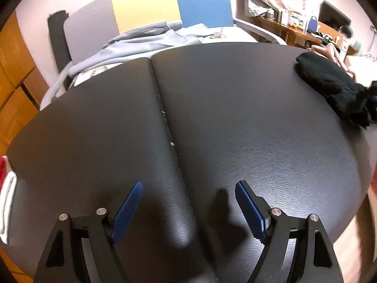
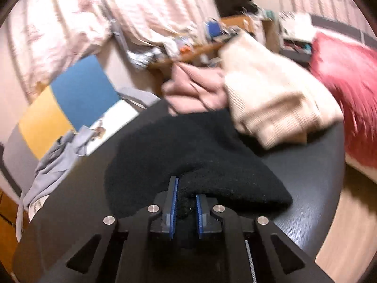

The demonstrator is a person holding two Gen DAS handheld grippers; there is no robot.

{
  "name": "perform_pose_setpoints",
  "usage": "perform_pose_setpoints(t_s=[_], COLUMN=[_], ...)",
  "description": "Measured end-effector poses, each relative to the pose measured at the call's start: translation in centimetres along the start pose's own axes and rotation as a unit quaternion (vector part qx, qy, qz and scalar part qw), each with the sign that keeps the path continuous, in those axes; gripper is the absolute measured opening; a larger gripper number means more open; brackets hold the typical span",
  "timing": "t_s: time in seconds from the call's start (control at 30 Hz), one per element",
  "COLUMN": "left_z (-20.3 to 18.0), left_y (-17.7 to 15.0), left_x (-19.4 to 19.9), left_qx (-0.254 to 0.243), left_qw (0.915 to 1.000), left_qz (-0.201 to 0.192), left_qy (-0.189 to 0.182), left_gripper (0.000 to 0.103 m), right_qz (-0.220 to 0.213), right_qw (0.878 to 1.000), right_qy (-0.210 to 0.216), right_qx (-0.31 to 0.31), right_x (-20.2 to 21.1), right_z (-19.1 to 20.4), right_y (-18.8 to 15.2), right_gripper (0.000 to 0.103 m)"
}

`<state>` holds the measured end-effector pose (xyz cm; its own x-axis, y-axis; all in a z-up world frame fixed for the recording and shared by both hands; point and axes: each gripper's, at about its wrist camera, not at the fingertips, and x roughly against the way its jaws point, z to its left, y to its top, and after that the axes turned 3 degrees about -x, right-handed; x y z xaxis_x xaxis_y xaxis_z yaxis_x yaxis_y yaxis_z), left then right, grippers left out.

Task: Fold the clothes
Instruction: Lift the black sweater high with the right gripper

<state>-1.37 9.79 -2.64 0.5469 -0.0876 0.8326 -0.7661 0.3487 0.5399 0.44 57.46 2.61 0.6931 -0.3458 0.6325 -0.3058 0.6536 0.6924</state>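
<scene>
A black knit garment point(image 2: 193, 151) lies bunched on the black padded table point(image 2: 311, 179). My right gripper point(image 2: 187, 193) is shut on its near edge, with the blue pads pinching the fabric. The same garment point(image 1: 329, 82) shows at the table's far right edge in the left wrist view. My left gripper point(image 1: 188, 188) is open and empty, low over the bare black table point(image 1: 235, 118) near its front edge, astride the centre seam.
A cream sweater point(image 2: 271, 99) and a pink garment point(image 2: 195, 87) lie beyond the black one. A light-blue hoodie point(image 1: 132, 44) drapes over a chair point(image 1: 146, 2) behind the table. A red and white cloth point(image 1: 6, 188) sits at the left edge. A red cushion point(image 2: 348, 82) is on the right.
</scene>
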Motion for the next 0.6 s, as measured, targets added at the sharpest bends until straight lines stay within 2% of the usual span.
perform_pose_setpoints(t_s=[0.13, 0.27, 0.5, 0.6], left_z=[0.6, 0.9, 0.8, 0.8], left_y=[0.2, 0.7, 2.7, 4.3], left_x=[-0.1, 0.3, 3.5, 6.1], left_qx=[0.010, 0.022, 0.015, 0.012], left_qw=[0.9999, 0.9997, 0.9982, 0.9950], left_qz=[-0.002, -0.008, -0.053, -0.087], left_qy=[0.000, -0.005, -0.024, -0.049], left_gripper=[0.082, 0.082, 0.082, 0.082], right_qz=[-0.036, -0.051, -0.066, -0.066], right_qw=[0.996, 0.986, 0.954, 0.939], right_qy=[0.075, 0.156, 0.286, 0.332], right_qx=[0.020, 0.039, 0.055, 0.063], right_x=[3.4, 6.1, 11.9, 14.1], right_z=[3.6, 7.9, 15.1, 17.9], right_y=[1.5, 2.9, 2.9, 3.3], right_gripper=[0.010, 0.010, 0.010, 0.010])
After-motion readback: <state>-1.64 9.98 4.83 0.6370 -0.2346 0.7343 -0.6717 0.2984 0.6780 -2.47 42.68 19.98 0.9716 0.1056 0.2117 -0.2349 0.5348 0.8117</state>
